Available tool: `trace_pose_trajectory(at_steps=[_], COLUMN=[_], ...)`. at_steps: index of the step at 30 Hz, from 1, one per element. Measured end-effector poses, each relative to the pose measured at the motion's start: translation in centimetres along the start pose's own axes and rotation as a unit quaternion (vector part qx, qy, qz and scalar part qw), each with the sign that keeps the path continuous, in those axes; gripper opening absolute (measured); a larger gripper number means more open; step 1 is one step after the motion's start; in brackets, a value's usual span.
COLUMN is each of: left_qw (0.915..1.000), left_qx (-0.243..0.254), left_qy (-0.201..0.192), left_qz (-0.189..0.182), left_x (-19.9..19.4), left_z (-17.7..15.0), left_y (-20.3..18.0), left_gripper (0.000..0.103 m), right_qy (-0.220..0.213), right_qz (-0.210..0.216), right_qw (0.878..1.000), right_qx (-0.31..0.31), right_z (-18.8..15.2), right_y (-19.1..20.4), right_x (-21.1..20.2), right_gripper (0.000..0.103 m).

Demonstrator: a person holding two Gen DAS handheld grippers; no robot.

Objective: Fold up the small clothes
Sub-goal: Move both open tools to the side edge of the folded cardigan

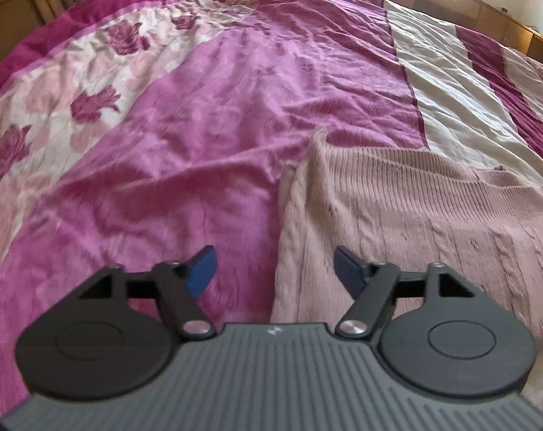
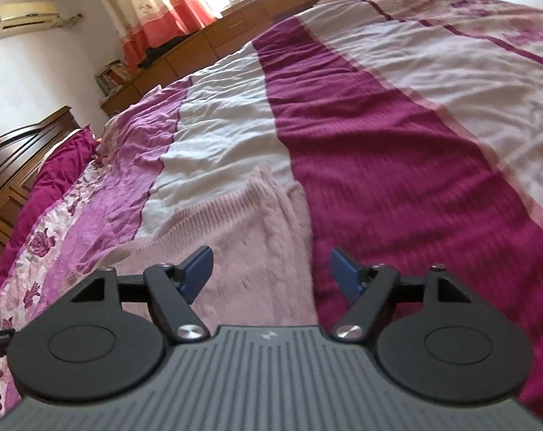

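Note:
A pale pink knitted sweater lies flat on the bed, its ribbed edge toward the far side. In the left wrist view it fills the lower right, and my left gripper hovers open and empty over its left edge. In the right wrist view the sweater lies at lower centre, and my right gripper is open and empty over its right edge. Both pairs of blue pads stand wide apart and hold nothing.
The bed is covered by a quilt with pink, magenta, white and rose-print stripes. A dark wooden headboard stands at left, low wooden cabinets run along the far side, with curtains above.

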State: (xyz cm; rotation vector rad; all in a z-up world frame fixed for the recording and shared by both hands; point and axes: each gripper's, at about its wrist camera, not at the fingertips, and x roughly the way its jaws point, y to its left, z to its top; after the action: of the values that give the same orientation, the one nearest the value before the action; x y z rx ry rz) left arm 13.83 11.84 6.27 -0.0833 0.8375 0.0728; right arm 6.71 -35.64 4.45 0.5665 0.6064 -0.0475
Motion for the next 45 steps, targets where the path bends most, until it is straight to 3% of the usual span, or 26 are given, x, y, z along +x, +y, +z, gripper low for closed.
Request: trace_pose_trajectory(at_steps=[10, 18, 23, 45], left_qw=[0.9997, 0.9976, 0.9982, 0.9969], left_qx=[-0.011, -0.047, -0.029, -0.012], left_qy=[0.017, 0.04, 0.047, 0.076], left_qz=[-0.012, -0.032, -0.022, -0.021], left_x=[-2.9, -4.5, -4.9, -4.3], left_z=[-3.3, -6.2, -6.7, -7.7], left_y=[-0.5, -0.8, -1.2, -2.3], left_gripper=[0.076, 0.076, 0.076, 0.076], right_qy=[0.005, 0.018, 0.018, 0.044], right_qz=[0.001, 0.008, 0.009, 0.089], right_qw=[0.997, 0.995, 0.995, 0.982], right_qx=[0.077, 0.097, 0.1, 0.162], right_z=[-3.3, -4.5, -5.2, -3.1], right_y=[-2.8, -3.0, -3.2, -3.8], right_x=[-2.3, -2.6, -2.3, 2.1], right_gripper=[0.081, 0.083, 0.084, 0.085])
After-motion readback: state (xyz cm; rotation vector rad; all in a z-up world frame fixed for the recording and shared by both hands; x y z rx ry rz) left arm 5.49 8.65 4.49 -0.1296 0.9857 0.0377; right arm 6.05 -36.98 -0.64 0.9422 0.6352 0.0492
